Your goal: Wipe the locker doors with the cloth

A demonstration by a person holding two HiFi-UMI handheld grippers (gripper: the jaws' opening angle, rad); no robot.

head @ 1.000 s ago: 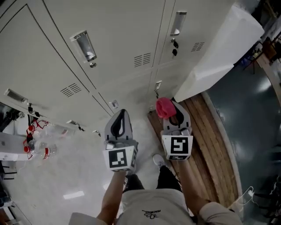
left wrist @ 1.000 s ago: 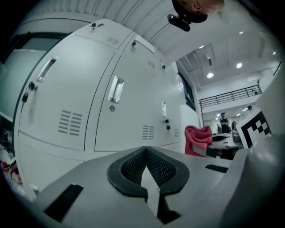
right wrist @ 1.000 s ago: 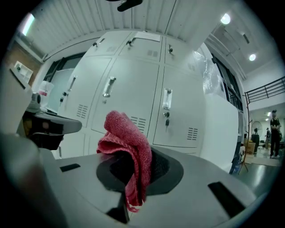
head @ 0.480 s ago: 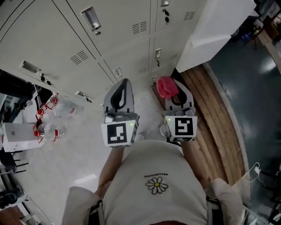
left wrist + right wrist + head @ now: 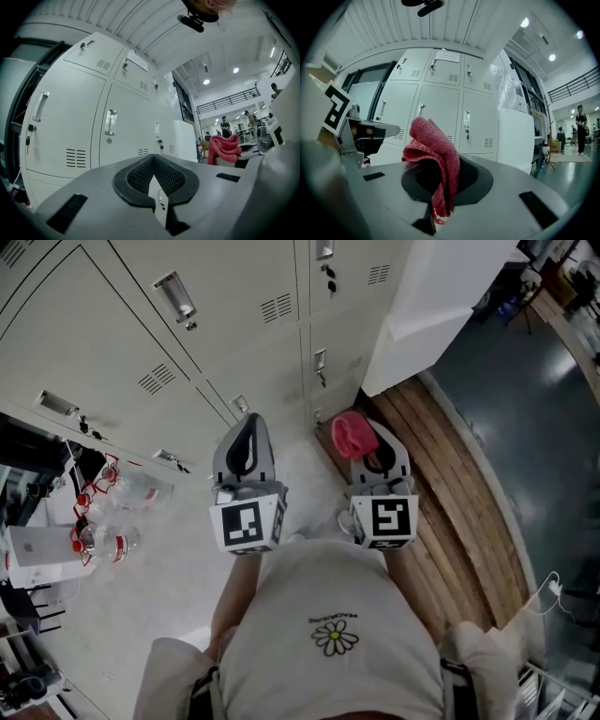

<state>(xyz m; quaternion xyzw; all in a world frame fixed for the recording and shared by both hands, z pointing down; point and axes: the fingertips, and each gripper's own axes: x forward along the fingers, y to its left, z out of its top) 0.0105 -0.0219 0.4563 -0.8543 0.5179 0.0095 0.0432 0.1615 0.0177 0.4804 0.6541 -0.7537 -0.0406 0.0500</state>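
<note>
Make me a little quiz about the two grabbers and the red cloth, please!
1. True or false: the left gripper holds the red cloth.
2. Pick one. The right gripper is: A) open and empty, B) shut on the cloth, C) out of sight.
3. What clear things lie on the floor near the lockers, on the person's left?

Key
1. False. Its jaws are together with nothing between them.
2. B.
3. Plastic bottles.
</note>
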